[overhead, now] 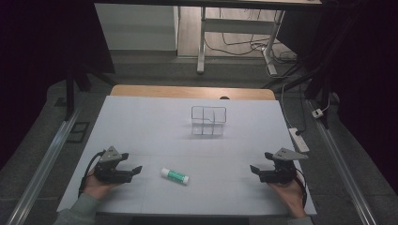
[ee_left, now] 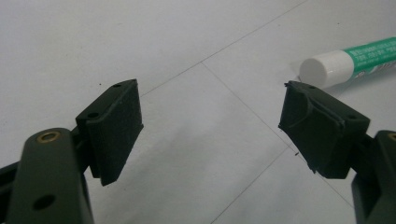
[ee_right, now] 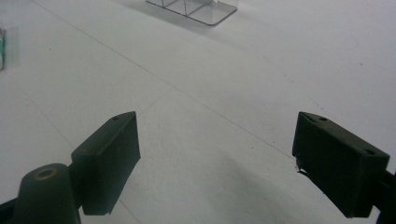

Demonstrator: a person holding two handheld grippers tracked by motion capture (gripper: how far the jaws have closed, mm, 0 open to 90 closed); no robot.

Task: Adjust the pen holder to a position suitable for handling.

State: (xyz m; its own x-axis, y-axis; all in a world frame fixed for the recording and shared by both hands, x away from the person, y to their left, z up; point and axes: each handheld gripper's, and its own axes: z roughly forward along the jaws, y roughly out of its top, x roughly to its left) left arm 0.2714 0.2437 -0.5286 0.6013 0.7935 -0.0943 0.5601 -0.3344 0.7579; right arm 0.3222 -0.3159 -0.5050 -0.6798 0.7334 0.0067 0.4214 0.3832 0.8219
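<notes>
Both idle at near edge: left gripper (overhead: 136, 169) and right gripper (overhead: 254, 168), jaws spread, nothing held, probably a start pose. Glue stick (overhead: 175, 176) lies flat between them, nearer left. Clear divided organizer (overhead: 209, 121) sits far-centre. Left gripper view resolves the stick's white cap (ee_left: 322, 69).

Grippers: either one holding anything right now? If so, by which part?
Nothing is held. The left gripper and the right gripper both stand open over the bare table. The glue stick lies loose between them, untouched.
</notes>
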